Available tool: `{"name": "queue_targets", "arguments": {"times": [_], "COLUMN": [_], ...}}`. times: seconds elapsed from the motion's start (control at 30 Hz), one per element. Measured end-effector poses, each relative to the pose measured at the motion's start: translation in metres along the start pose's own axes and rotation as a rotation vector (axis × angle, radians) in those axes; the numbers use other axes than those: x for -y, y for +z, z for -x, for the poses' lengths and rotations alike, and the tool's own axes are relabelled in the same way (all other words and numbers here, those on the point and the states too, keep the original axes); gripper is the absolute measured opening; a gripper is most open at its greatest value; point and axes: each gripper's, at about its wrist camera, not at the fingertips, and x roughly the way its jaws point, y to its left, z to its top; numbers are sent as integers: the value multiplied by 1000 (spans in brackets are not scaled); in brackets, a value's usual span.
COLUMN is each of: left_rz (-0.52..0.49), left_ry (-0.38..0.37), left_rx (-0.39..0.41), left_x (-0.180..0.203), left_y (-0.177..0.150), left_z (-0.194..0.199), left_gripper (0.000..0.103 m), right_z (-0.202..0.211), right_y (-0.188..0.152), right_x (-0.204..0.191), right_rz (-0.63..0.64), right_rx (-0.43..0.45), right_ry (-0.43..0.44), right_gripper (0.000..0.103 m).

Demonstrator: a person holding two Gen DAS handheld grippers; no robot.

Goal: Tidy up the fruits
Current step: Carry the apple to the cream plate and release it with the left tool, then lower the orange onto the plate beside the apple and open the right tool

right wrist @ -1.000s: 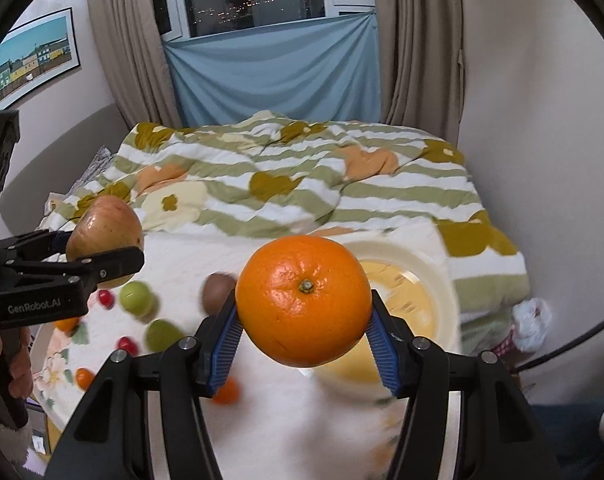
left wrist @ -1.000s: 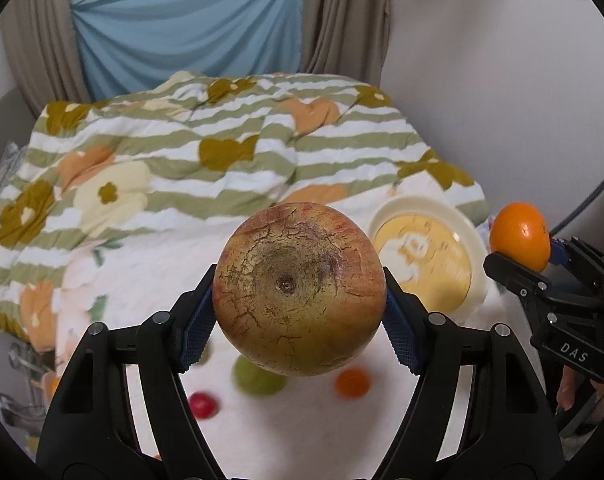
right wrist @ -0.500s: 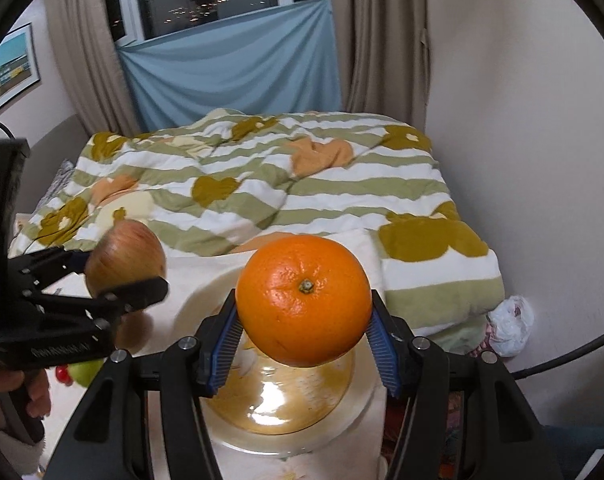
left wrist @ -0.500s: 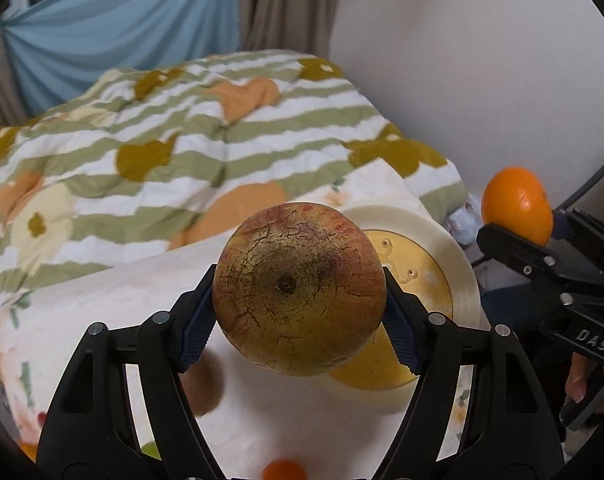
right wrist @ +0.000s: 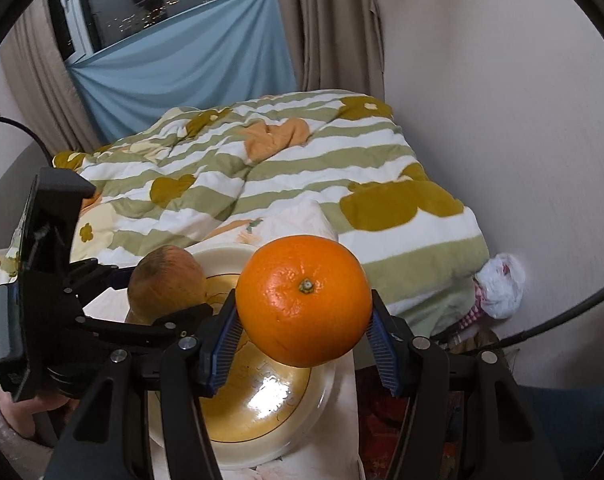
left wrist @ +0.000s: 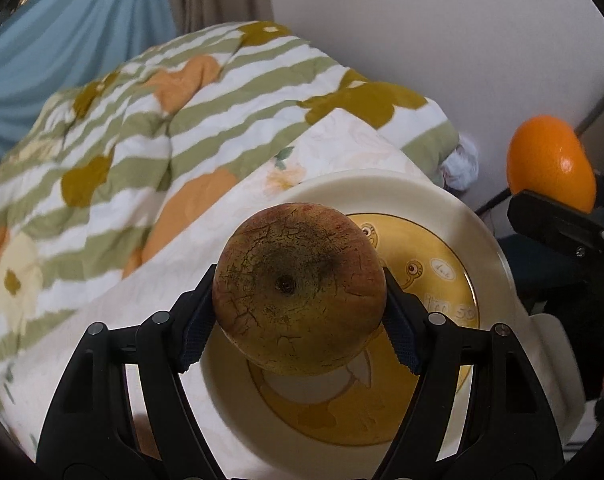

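left gripper (left wrist: 298, 300) pinches a round russet-brown cracked apple (left wrist: 300, 290) above the cream plate with yellow centre (left wrist: 489, 240) | right gripper (right wrist: 303, 322) pinches a glossy round orange (right wrist: 303, 300) over the plate's right edge (stem end facing camera) | plate lies on white cloth (left wrist: 174, 280)

The apple (left wrist: 298, 300) has dull, rough skin webbed with fine cracks. The orange (right wrist: 303, 300) is glossy and pebbled. The plate (right wrist: 325, 396) looks glazed, its yellow centre throwing back the light. The quilt (right wrist: 302, 176) is soft, matt cloth. Each gripper (right wrist: 303, 344) is matt black plastic with ribbed blue pads (right wrist: 222, 340).
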Motion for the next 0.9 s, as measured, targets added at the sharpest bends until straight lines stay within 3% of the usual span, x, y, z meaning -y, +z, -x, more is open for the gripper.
{"name": "queue_targets", "arguments": {"times": [0.23,0.27,0.33,0.53,0.9], "left_rz": [-55,-59,-58,-25,124], "left_ry": [-5,-4,2,15,90], "left_rx": [-23,-12,15,71,52], "left_x": [10,10,11,0,-42], "left_y": [2,3,5,7,-19], "left_z": [-13,-11,-4,23,63], "left_gripper": [83,86,103,103,103], "right_z": [0,1,2,9,-6], "right_y": [0,0,1,3,4], "right_x": [6,7,9,14,-6], "right_rz": [-18,-21,-26,-18,136], "right_rx": [5,9,12,26,-22], "right_ry": [-20,-21,-21,-13,70], "right_gripper": [55,55,55,55,55]}}
